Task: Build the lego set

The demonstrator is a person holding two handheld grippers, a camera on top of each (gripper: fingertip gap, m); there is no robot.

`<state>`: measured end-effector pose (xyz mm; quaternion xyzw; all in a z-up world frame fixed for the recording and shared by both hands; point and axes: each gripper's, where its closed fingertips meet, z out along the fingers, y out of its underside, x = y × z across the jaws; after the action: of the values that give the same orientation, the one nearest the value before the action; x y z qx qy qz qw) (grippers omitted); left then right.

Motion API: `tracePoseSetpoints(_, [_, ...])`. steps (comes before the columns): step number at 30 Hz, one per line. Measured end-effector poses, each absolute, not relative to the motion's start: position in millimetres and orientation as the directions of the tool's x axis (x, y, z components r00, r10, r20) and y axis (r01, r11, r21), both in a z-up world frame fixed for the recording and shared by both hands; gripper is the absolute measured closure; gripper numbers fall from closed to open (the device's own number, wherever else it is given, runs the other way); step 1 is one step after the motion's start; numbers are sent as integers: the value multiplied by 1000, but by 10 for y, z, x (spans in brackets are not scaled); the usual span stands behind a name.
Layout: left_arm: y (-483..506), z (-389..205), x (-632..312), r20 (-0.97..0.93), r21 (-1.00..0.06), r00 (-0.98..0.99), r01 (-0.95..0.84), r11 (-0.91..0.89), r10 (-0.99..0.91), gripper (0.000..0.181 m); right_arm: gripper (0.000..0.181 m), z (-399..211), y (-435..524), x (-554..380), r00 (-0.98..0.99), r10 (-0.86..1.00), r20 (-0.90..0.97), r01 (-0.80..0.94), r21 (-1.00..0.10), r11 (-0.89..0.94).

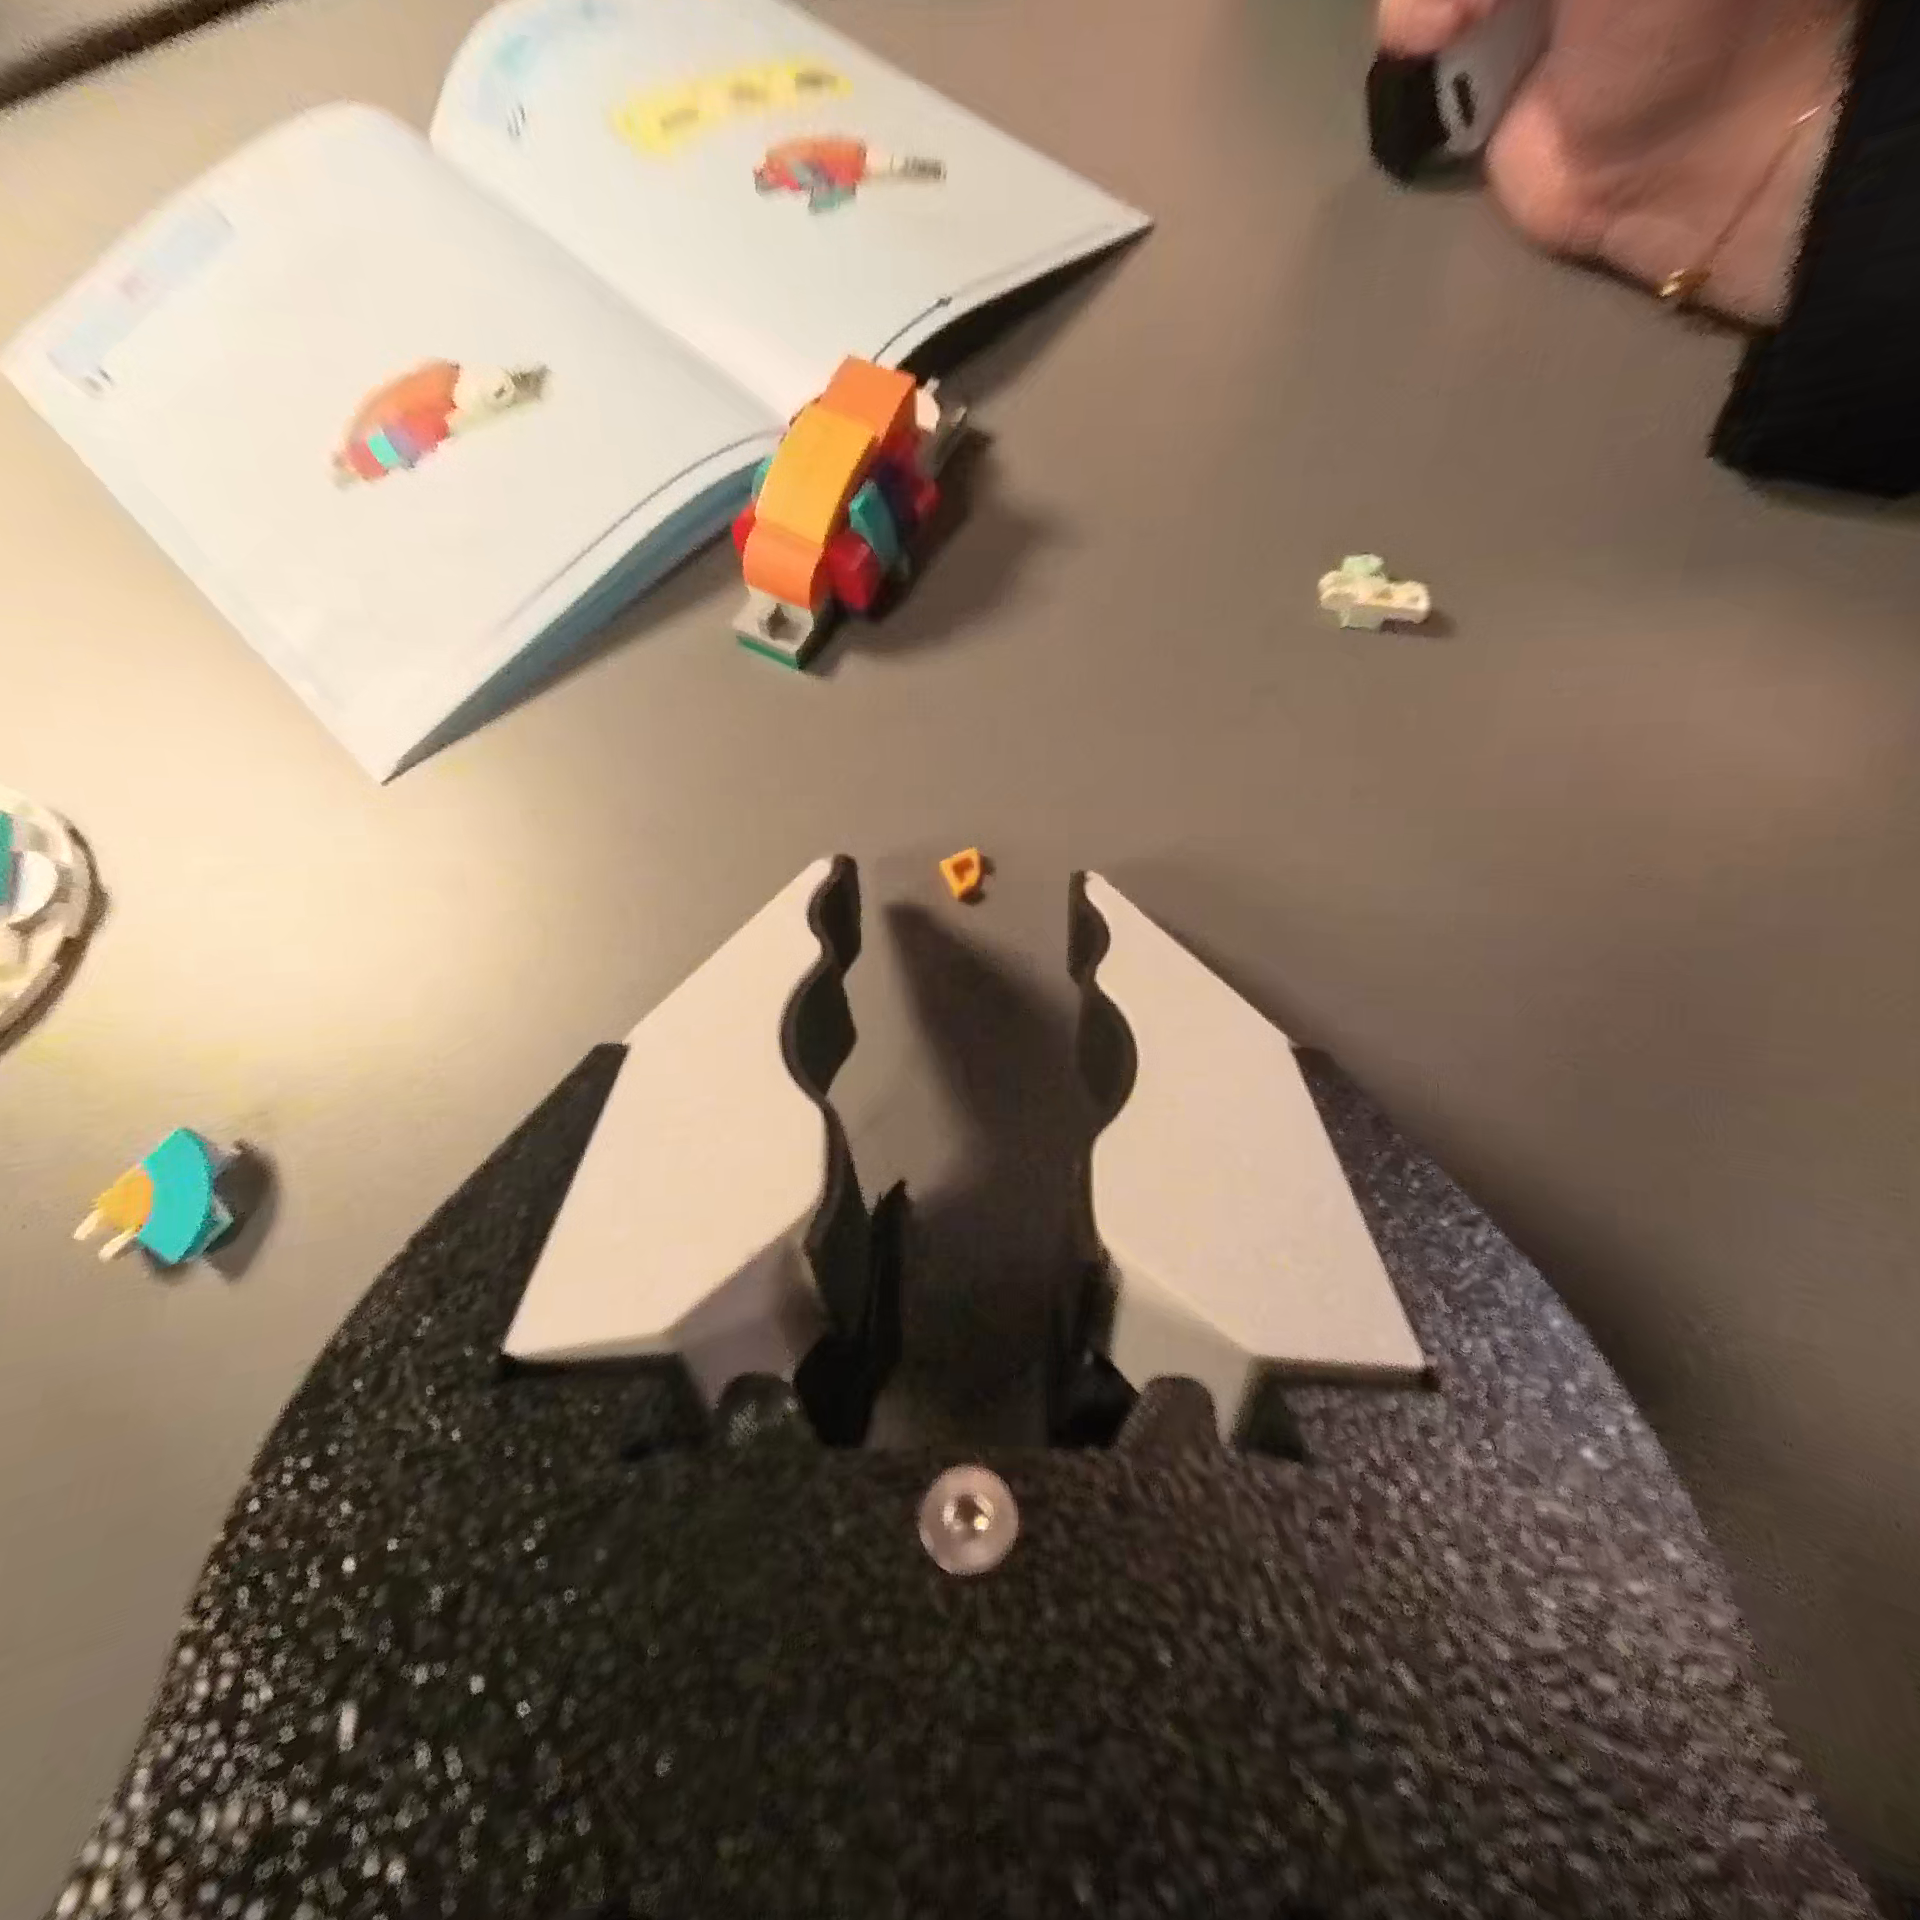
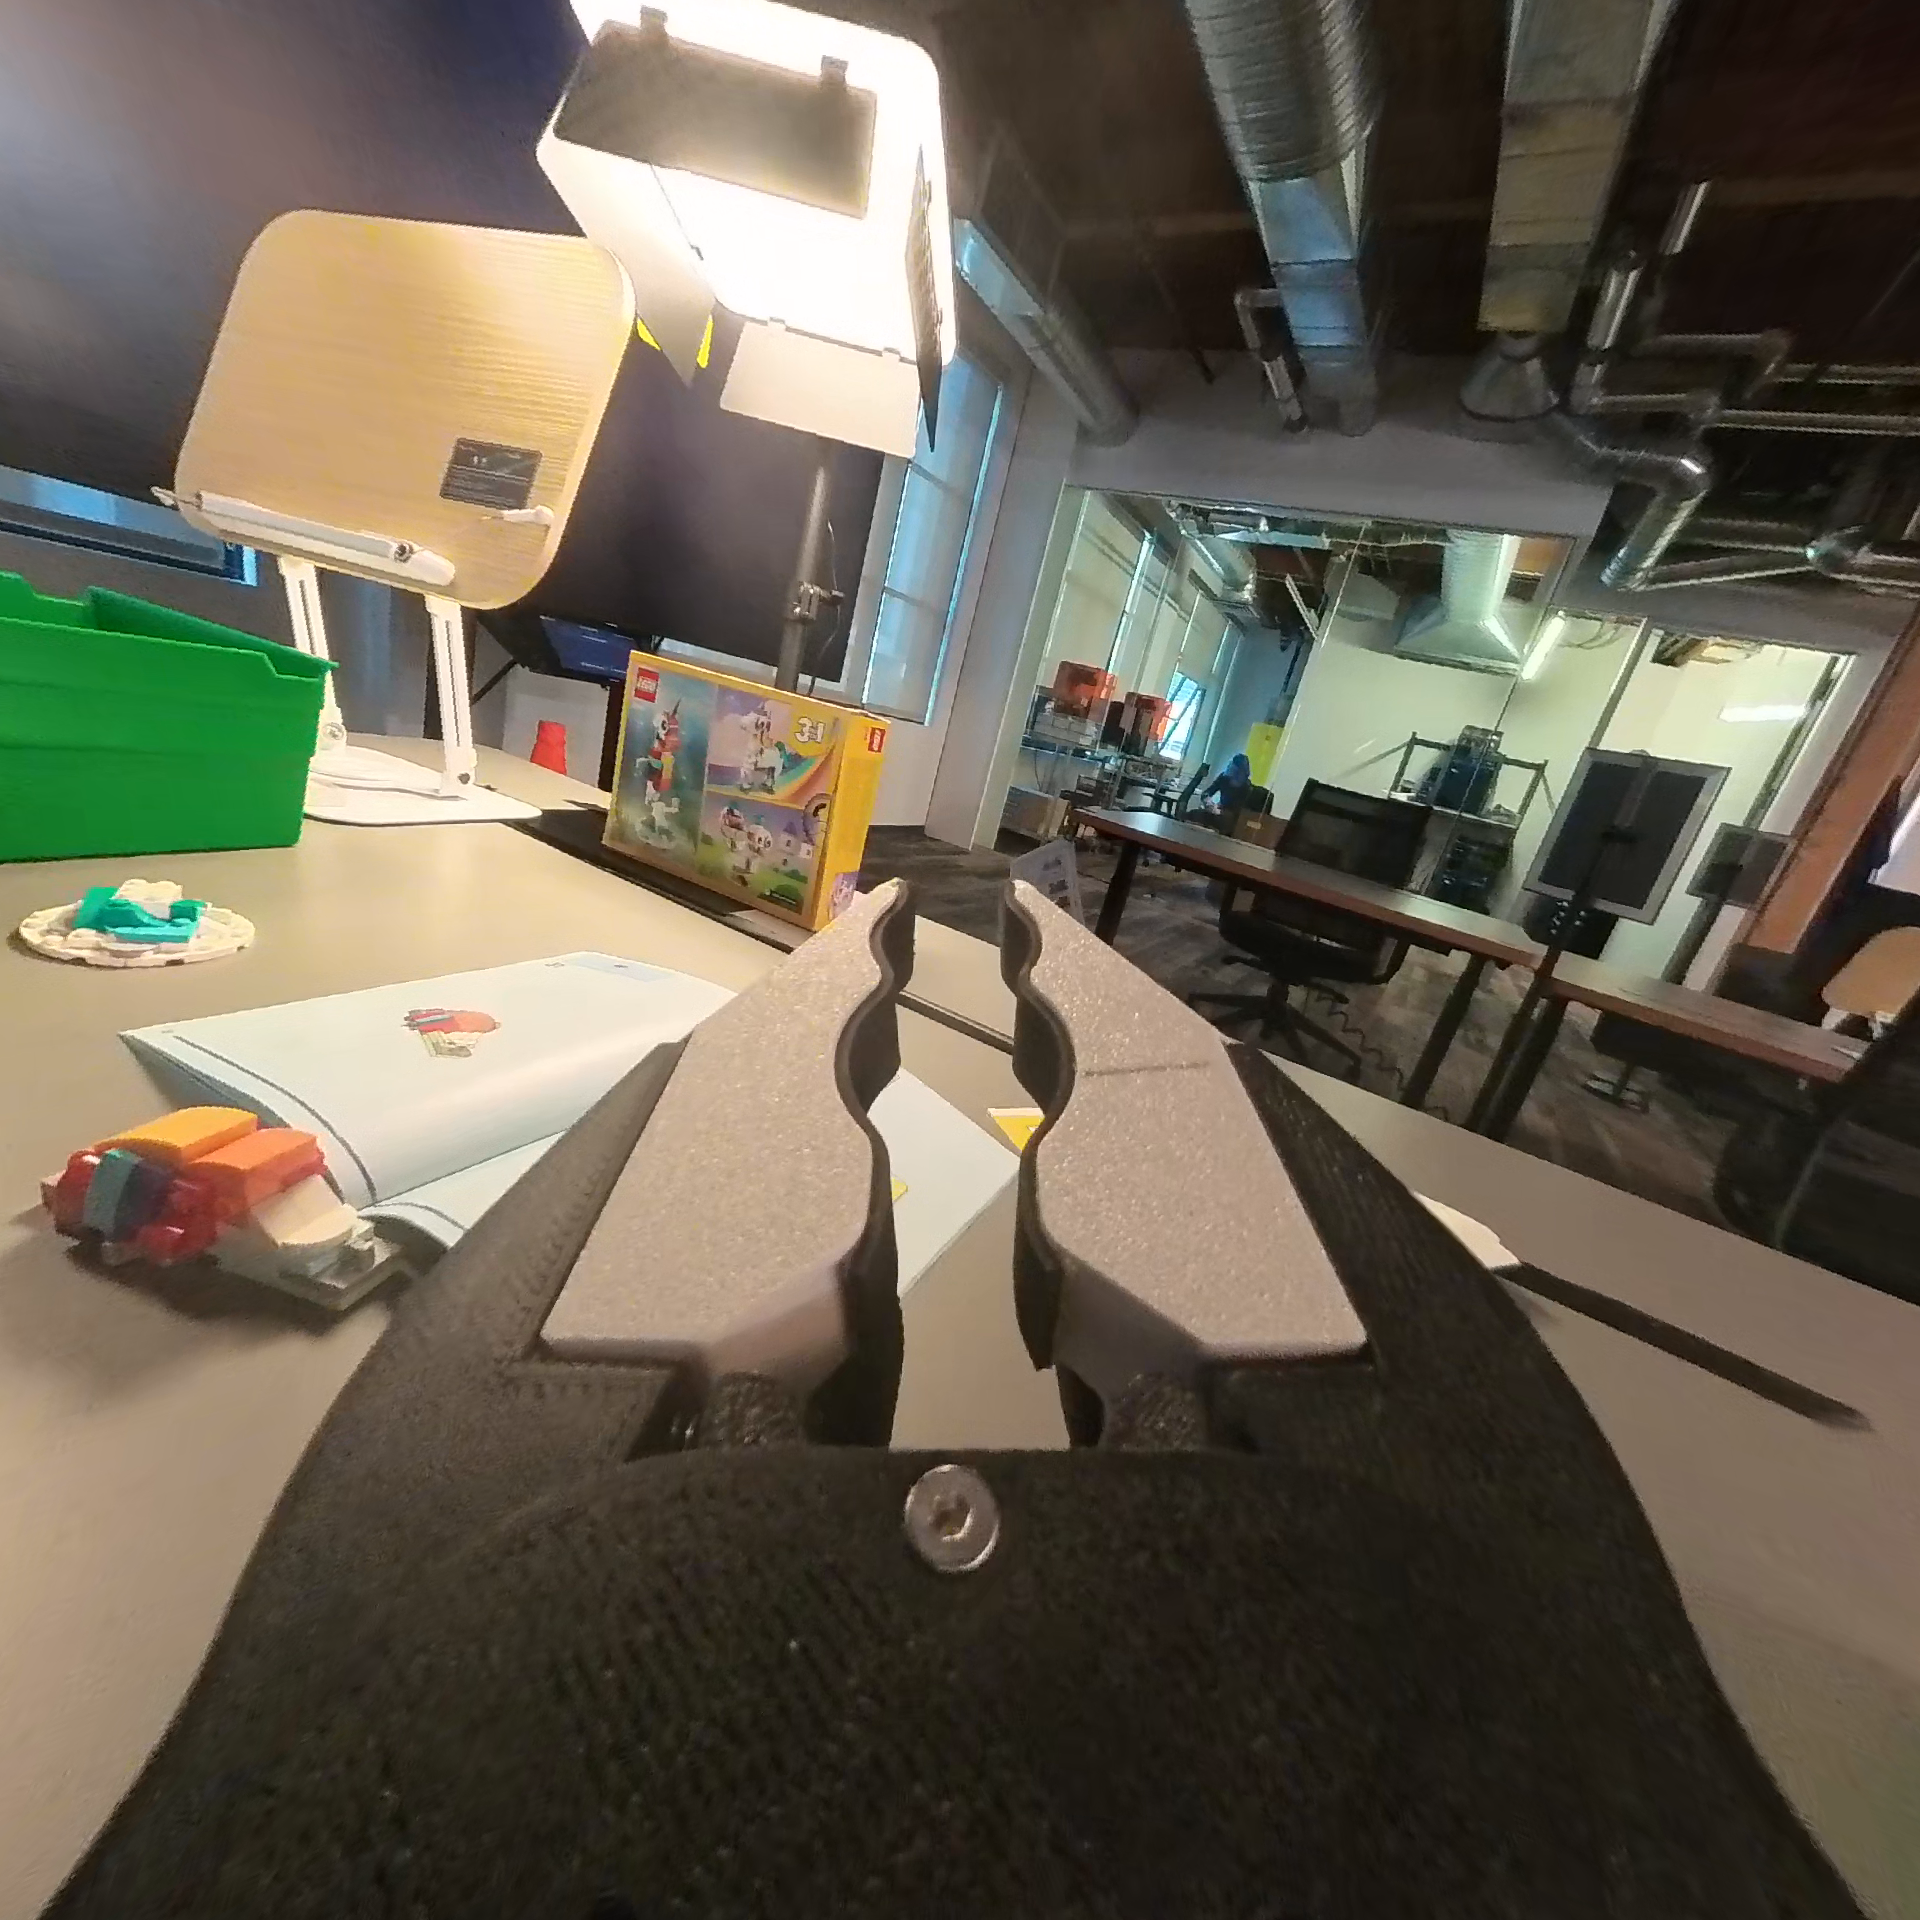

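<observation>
A part-built lego model (image 1: 840, 509) with orange curved top, red and teal bricks lies on the grey table beside the open instruction booklet (image 1: 416, 374). My left gripper (image 1: 964, 883) is open and empty, just short of a tiny orange piece (image 1: 963, 874) on the table. A pale green piece (image 1: 1371, 594) lies to the right. A teal and yellow sub-assembly (image 1: 171, 1195) lies at the left. My right gripper (image 2: 954, 904) is open and empty, raised and pointing over the booklet (image 2: 436, 1081). The model also shows in the right wrist view (image 2: 208, 1195).
A white round plate with teal pieces (image 2: 135, 920) sits at the left, also at the left edge of the left wrist view (image 1: 42, 914). A green bin (image 2: 145, 727), a book stand (image 2: 405, 416), the yellow set box (image 2: 743, 795) and a lamp (image 2: 769, 208) stand behind. A person's hand (image 1: 1662, 156) shows at top right. Left tips to right tips: about 25 cm. My left gripper is the nearer one to the pale green piece (image 1: 1371, 594): about 10 cm, against 20 cm.
</observation>
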<state>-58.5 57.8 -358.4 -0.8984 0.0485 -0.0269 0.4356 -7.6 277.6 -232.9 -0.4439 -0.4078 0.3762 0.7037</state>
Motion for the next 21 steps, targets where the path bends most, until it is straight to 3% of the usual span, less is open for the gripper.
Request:
tracePoseSetpoints(9, [626,-3638,-516,73,-764,985,-46,-644,-158,174,167,-2323,2806,-74,382,899,215,-178,-937,300])
tracePoseSetpoints(15, [655,-3625,-617,41,-770,991,-47,-636,-124,176,165,-2337,2710,-124,349,899,265,-163,-927,337])
tracePoseSetpoints(17, [723,-3468,-717,12,-828,998,-29,-561,-69,176,162,-2326,2519,-172,278,902,331,-171,-907,385])
tracePoseSetpoints(19, [806,-3131,-693,143,-910,988,107,-401,-61,176,161,-2290,2167,-219,151,903,403,-220,-877,428])
tracePoseSetpoints(21, [842,-2738,-623,400,-904,904,363,-228,-147,176,157,-2273,1762,-245,22,881,473,-274,-845,460])
